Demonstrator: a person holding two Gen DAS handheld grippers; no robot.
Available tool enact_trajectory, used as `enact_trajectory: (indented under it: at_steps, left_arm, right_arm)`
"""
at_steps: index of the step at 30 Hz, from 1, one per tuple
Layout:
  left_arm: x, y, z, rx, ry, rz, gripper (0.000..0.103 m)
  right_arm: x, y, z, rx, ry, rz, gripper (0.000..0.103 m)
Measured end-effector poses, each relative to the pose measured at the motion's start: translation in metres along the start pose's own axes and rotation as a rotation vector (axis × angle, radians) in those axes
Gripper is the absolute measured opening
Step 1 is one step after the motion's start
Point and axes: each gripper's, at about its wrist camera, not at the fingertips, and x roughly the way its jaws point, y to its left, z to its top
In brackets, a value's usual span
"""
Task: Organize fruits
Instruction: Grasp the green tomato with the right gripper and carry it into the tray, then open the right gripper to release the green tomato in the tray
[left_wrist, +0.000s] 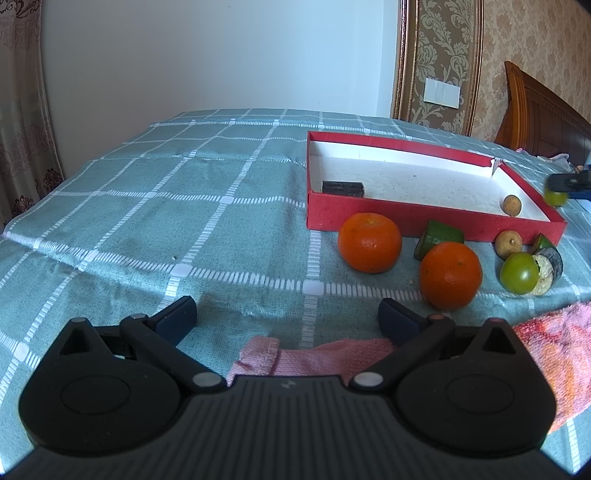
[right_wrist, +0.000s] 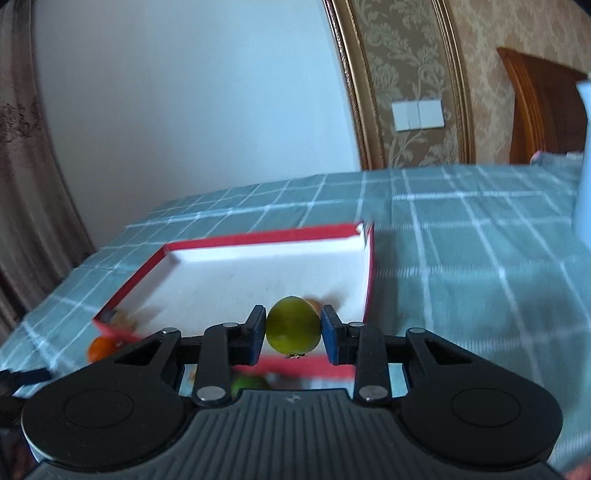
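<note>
Checked-cloth bed (left_wrist: 147, 206) carries a red box (left_wrist: 406, 221) toward its far right corner; box still mostly bare, one longan (left_wrist: 512, 204) inside. Two tangerines (left_wrist: 369, 242) and a green fruit (left_wrist: 519, 272) lie loose just before its front wall. Right tool (right_wrist: 293, 330) pinches a green round fruit (right_wrist: 293, 325) above the box's near wall. Risk: smooth skin slips, or early release drops it outside to roll off. Left tool (left_wrist: 288, 314) gapes wide, holds nothing.

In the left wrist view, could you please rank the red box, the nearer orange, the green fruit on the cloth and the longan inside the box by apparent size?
1. red box
2. nearer orange
3. green fruit
4. longan, though it lies farther away.
</note>
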Motion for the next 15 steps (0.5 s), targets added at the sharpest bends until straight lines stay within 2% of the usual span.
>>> enact_trajectory:
  at_steps: [4, 8, 15]
  left_arm:
    - [0.000, 0.000, 0.000, 0.000, 0.000, 0.000, 0.103]
    - [0.000, 0.000, 0.000, 0.003, 0.001, 0.003, 0.103]
    - [-0.001, 0.000, 0.000, -0.001, 0.000, 0.002, 0.103]
  right_arm:
    - [0.031, -0.002, 0.001, -0.026, 0.045, -0.077, 0.031]
    - [0.045, -0.005, -0.006, -0.025, 0.097, -0.083, 0.031]
    - [0.050, 0.002, -0.010, -0.077, 0.089, -0.102, 0.032]
